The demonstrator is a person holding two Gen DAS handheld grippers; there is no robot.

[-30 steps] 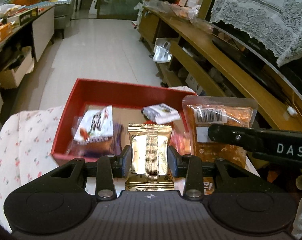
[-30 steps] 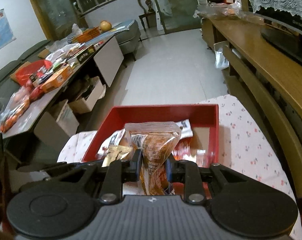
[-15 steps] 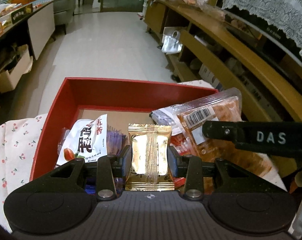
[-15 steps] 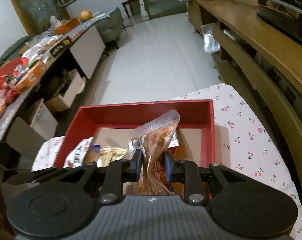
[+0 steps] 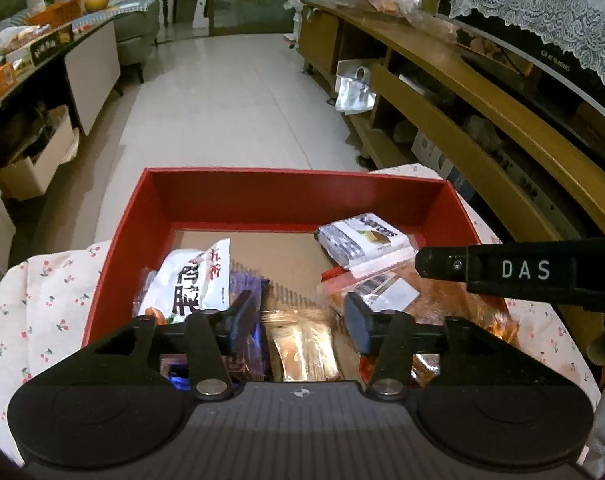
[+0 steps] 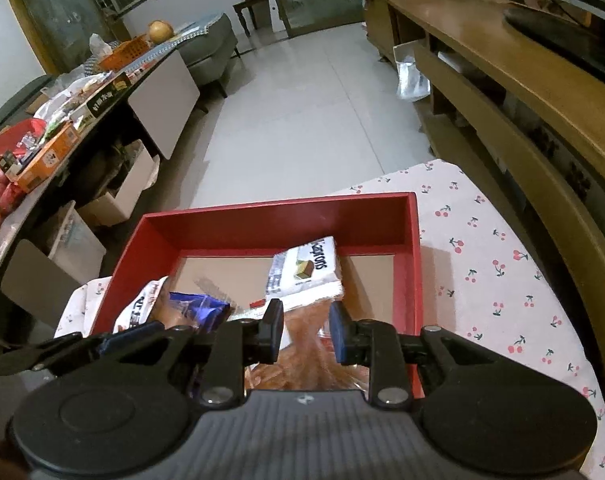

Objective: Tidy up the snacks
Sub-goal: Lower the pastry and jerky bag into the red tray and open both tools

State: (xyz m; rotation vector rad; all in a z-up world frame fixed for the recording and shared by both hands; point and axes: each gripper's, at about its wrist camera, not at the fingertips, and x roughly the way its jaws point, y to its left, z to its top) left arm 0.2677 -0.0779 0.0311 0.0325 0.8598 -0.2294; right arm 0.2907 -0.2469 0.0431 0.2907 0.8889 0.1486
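Note:
A red box (image 5: 294,194) (image 6: 278,220) sits on a cherry-print cloth (image 5: 50,292) (image 6: 498,280). My left gripper (image 5: 300,320) is open just above the box's near side. The gold packet (image 5: 302,352) lies loose in the box below its jaws. My right gripper (image 6: 302,330) is open over the clear bag of orange snacks (image 6: 306,356) (image 5: 454,308), which rests in the box. A white packet with red characters (image 5: 194,280), a purple packet (image 6: 198,306) and a white wafer packet (image 5: 362,238) (image 6: 308,270) also lie inside.
A long wooden TV bench (image 5: 482,120) (image 6: 542,92) runs along the right. A cluttered table (image 6: 54,136) (image 5: 30,60) with cardboard boxes under it stands on the left. Tiled floor (image 5: 230,100) lies beyond the box. My right gripper's side (image 5: 522,272) reaches into the left wrist view.
Both grippers have opened. The gold packet has dropped from the left gripper into the box. The orange snack bag has left the right gripper and lies in the box.

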